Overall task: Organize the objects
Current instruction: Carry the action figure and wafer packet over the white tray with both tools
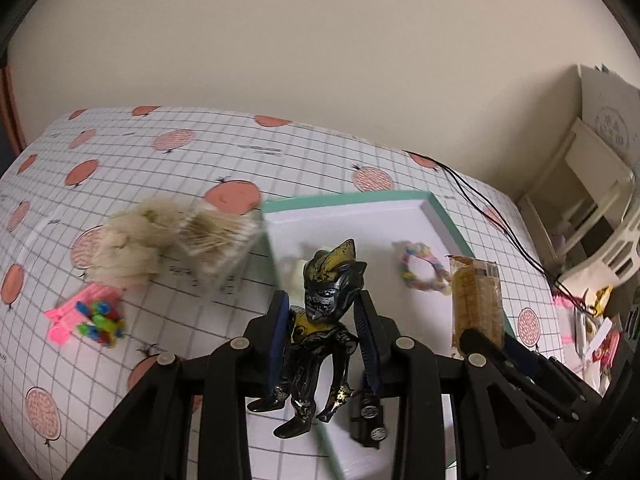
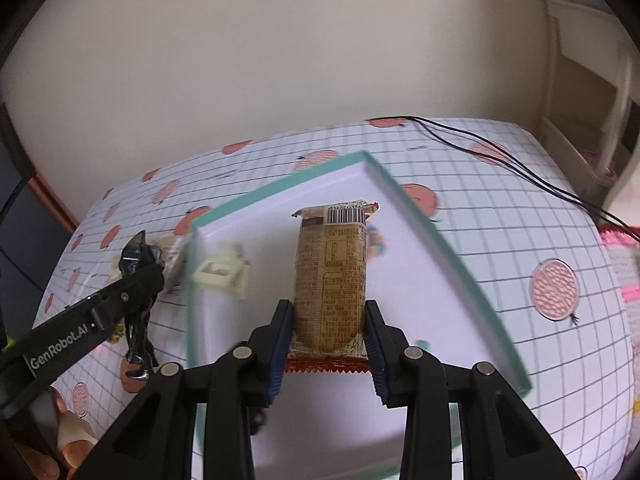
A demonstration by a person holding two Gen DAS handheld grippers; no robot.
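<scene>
My left gripper (image 1: 322,312) is shut on a black and gold toy figure (image 1: 326,280), held upright over the near left edge of a white tray with a teal rim (image 1: 352,199). In the tray lie a pastel braided ring (image 1: 424,273) and a small black toy car (image 1: 369,420). My right gripper (image 2: 328,322) is shut on a brown snack packet (image 2: 331,272) that stands on end above the tray (image 2: 420,220), barcode end away from me. A white plastic clip (image 2: 220,274) lies in the tray's left part. The left gripper (image 2: 146,276) and figure (image 2: 138,256) show at the left.
Left of the tray lie a fluffy beige tuft (image 1: 128,240), a clear box of thin sticks (image 1: 218,240) and a pink pack of coloured pieces (image 1: 90,318). Black cables (image 1: 480,200) cross the fruit-print tablecloth (image 1: 160,168). A white shelf (image 1: 592,184) stands at the right. A hand (image 2: 68,436) shows low left.
</scene>
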